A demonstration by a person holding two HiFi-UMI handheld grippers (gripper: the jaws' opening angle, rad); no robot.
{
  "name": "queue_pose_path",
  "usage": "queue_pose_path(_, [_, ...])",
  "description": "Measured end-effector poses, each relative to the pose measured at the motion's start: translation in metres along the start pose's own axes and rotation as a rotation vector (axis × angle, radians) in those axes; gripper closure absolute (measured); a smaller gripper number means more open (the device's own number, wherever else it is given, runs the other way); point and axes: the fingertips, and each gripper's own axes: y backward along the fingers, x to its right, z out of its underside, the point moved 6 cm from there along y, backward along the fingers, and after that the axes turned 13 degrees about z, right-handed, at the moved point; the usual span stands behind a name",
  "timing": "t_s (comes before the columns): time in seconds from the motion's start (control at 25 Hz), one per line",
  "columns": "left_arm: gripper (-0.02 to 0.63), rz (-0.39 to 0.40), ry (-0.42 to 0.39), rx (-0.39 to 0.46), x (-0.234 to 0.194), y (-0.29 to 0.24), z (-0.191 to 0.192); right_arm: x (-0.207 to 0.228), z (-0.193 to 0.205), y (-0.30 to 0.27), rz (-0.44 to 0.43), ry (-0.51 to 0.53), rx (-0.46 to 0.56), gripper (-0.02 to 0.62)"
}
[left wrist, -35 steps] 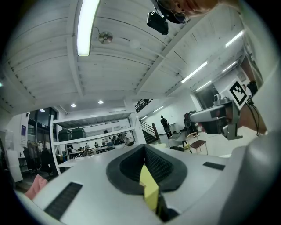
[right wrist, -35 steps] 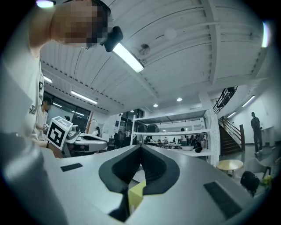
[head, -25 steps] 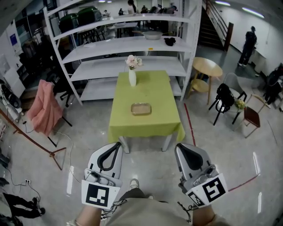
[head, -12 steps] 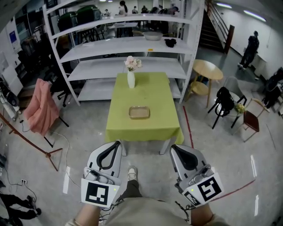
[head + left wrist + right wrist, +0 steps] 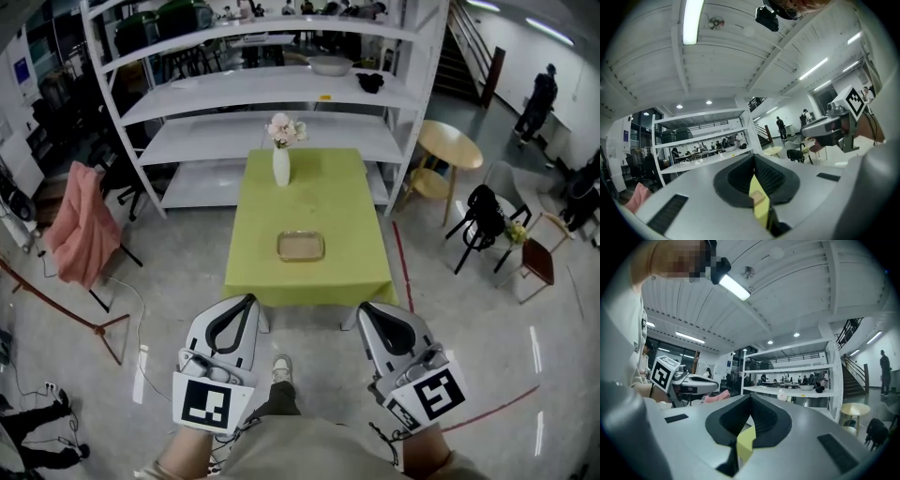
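In the head view both grippers are held low in front of the person, pointing at a table with a green cloth. My left gripper is shut with nothing in it, and so is my right gripper. Both hang over bare floor, short of the table's near edge. On the cloth lie a shallow tan tray and, farther back, a white vase of pale flowers. In the left gripper view the jaws meet, and in the right gripper view the jaws also meet.
A white shelf rack stands behind the table, with a bowl on it. A round wooden table and chairs are to the right. A pink cloth hangs at left. The person's shoe shows between the grippers.
The person has stepped slightly toward the table, and a shoe has come up between the grippers. The right gripper has drifted a little left. Both grippers stayed shut.
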Motion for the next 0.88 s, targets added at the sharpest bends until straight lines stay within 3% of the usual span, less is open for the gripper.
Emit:
queue_pose_path(0.4, [0.599,0.066,0.033,0.0,-0.099,-0.072,0.021,0.016,-0.007,-0.114,0.034,0.025,-0.053,0.589])
queue_pose_path(0.88, [0.6,0.144,0.087,-0.038,-0.208,-0.148,0.072,0.031,0.013,-0.247,0.083,0.056,-0.144,0.589])
